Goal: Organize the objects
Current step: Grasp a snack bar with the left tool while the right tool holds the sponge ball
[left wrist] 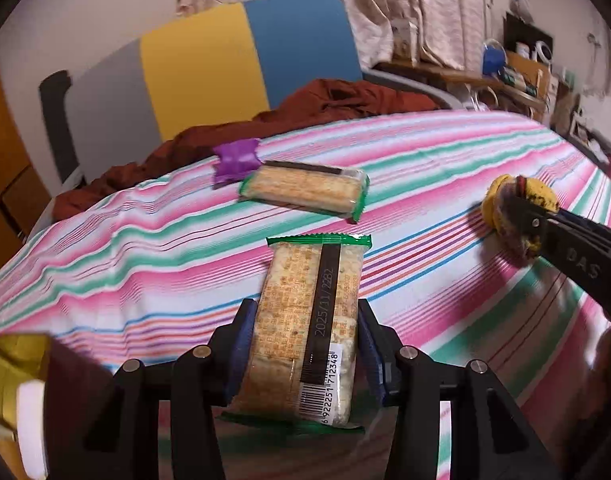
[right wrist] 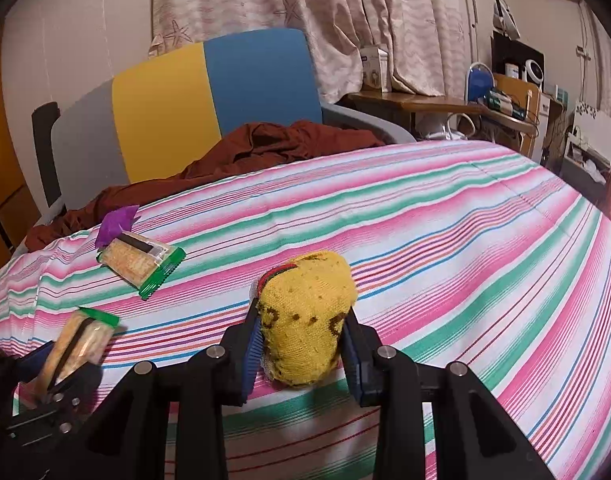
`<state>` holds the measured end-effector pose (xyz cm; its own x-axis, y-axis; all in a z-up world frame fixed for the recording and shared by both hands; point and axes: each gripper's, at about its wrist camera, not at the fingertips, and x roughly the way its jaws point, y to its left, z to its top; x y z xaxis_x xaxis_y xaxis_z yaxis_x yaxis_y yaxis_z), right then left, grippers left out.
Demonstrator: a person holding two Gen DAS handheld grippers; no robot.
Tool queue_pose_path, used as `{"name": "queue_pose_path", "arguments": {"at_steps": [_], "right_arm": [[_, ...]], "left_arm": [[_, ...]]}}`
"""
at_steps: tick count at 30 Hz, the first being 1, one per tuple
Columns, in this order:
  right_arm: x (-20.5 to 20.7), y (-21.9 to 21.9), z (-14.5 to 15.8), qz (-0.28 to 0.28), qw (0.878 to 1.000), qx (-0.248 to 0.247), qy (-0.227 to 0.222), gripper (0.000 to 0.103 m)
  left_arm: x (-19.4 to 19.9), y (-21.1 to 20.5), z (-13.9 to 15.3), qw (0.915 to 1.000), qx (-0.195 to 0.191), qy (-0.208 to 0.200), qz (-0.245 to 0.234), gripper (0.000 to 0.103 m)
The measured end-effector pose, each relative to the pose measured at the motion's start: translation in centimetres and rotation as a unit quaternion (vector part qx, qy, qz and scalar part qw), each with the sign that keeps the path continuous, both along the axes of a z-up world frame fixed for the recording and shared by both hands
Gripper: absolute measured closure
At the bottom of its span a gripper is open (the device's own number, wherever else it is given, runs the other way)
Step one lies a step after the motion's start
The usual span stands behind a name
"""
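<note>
We see second cracker pack and purple wrapper ahead on striped bedspread. Left gripper clamps cracker pack, long axis pointing away. Right gripper squeezes yellow sock ball.

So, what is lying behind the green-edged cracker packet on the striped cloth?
A purple wrapper lies behind the loose cracker packet, touching its far corner. Whether it continues under the packet is hidden.
</note>
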<state>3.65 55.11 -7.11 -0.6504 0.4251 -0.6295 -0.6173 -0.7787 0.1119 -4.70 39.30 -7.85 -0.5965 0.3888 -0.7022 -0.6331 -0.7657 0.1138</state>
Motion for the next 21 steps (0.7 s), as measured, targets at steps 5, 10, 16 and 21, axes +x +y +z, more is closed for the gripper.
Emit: {"name": "queue_pose_path", "arguments": {"at_steps": [5,10,16,21], "right_arm": [[-0.1,-1.7,0.7,0.019,0.999,0.031,0.003,0.069],[0.1,-3.8,1.2,0.042,0.998,0.051,-0.001,0.069],[0.7,-6.6,1.3,0.069,0.996,0.060,-0.003,0.069],[1.0,-8.7,1.3,0.083,0.994,0.074,-0.006,0.069]], "left_arm": [[1.4,-1.9,0.6,0.9995,0.025,0.017,0.012,0.054],[2.8,-3.5,1.2,0.9982,0.044,0.034,0.022,0.054],[5.0,-4.7,1.5,0.9976,0.045,0.053,0.008,0.054],[5.5,-6.5,1.9,0.9976,0.064,0.025,0.010,0.054]]}}
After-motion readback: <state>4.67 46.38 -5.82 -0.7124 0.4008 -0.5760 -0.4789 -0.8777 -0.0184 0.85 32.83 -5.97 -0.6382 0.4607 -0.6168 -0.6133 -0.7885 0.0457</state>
